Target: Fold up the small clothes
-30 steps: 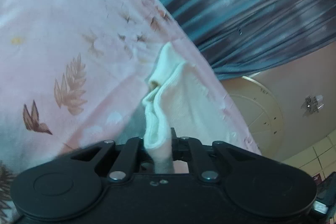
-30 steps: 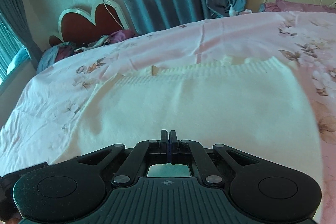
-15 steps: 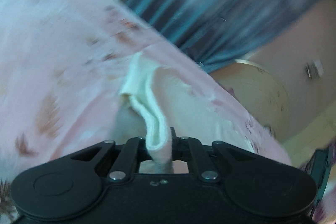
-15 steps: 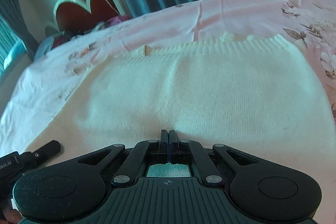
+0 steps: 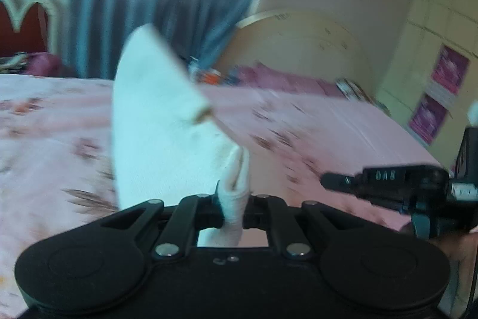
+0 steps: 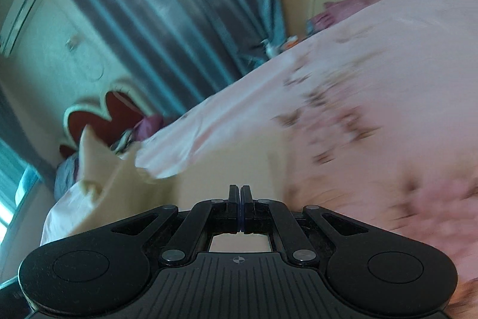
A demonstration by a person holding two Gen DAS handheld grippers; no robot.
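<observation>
A small cream knitted garment [image 5: 158, 121] is lifted off the pink floral bed [image 5: 313, 121]. My left gripper [image 5: 233, 199] is shut on a bunched edge of it, and the cloth rises in a flap in front of the camera. My right gripper [image 6: 240, 193] has its jaws pressed together; the cream garment [image 6: 119, 184] hangs low to its left, and whether a thin edge is pinched between the pads is not visible. The right gripper's body [image 5: 403, 187] shows at the right edge of the left wrist view. Both views are blurred by motion.
Blue-grey curtains [image 6: 167, 20] hang behind the bed. A cream rounded headboard [image 5: 298, 50] with purple pillows [image 5: 283, 79] stands at the bed's far end. A red heart-shaped chair back [image 6: 101, 115] with clothes on it stands at the left. Cream cupboards [image 5: 442, 50] line the right wall.
Both grippers have swung upward and turned. The garment, flat on the bed before, is now lifted off it. The left gripper keeps its hold on the edge.
</observation>
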